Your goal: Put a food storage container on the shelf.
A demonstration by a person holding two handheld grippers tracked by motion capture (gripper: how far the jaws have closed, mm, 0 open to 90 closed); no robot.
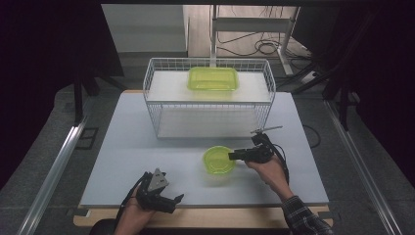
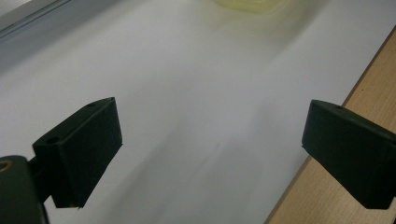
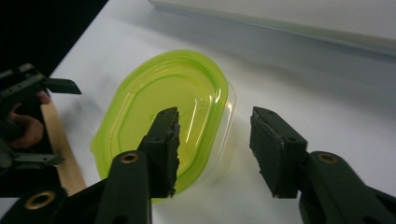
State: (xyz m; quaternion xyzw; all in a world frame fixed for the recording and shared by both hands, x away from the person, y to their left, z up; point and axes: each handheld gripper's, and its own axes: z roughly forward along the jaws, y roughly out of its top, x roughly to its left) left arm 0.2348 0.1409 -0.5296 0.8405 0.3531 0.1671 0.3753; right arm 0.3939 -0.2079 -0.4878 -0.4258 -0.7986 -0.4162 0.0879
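Right now, step in hand: you're taking hold of the green bowl point(image 1: 219, 160), which sits on the table point(image 1: 127, 161) just before the wire basket point(image 1: 155, 85).
Right gripper point(image 3: 214, 140): jaws straddle the bowl's near rim, not yet pinching.
Left gripper point(image 2: 212, 154): spread wide, nothing between.
Next move: squeeze fully on the rim, then lift level.
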